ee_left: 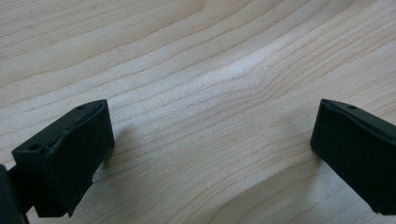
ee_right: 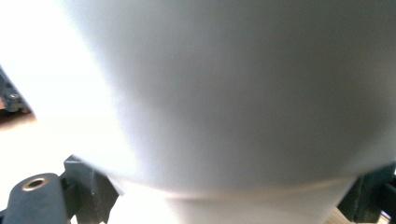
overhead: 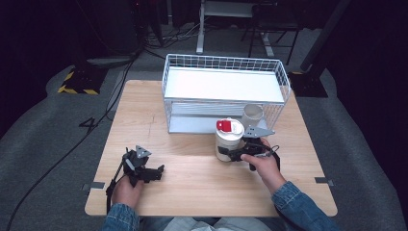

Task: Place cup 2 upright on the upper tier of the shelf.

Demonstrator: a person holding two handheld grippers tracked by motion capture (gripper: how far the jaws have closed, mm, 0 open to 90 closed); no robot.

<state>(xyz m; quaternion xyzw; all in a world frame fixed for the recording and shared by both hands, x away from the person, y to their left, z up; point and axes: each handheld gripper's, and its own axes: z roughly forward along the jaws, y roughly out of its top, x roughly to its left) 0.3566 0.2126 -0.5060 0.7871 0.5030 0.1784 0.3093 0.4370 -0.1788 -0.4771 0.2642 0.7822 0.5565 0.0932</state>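
Just in front of the wire basket (overhead: 226, 91), our right gripper (overhead: 230, 154) jaws straddle the white canister (overhead: 229, 139); grip uncertain. Our left gripper (overhead: 156, 173) jaws gape, well left.

You are sitting in what looks like a lab or recording studio, not a home. The landmark is your small light-wood table (overhead: 159, 120), which stands alone on grey carpet (overhead: 43, 139). Beyond the table's far edge the room falls into darkness, and there you can make out the metal legs of a desk frame (overhead: 201, 29) and loose cables (overhead: 163, 36) on the floor. Off the table's far left corner sits a stand base edged with yellow-and-black hazard tape (overhead: 77, 82); another dark base (overhead: 308, 82) sits off its far right corner. A cable (overhead: 62, 159) runs across the carpet to the table's left. Grey tape marks (overhead: 323, 181) flag the table's near corners.
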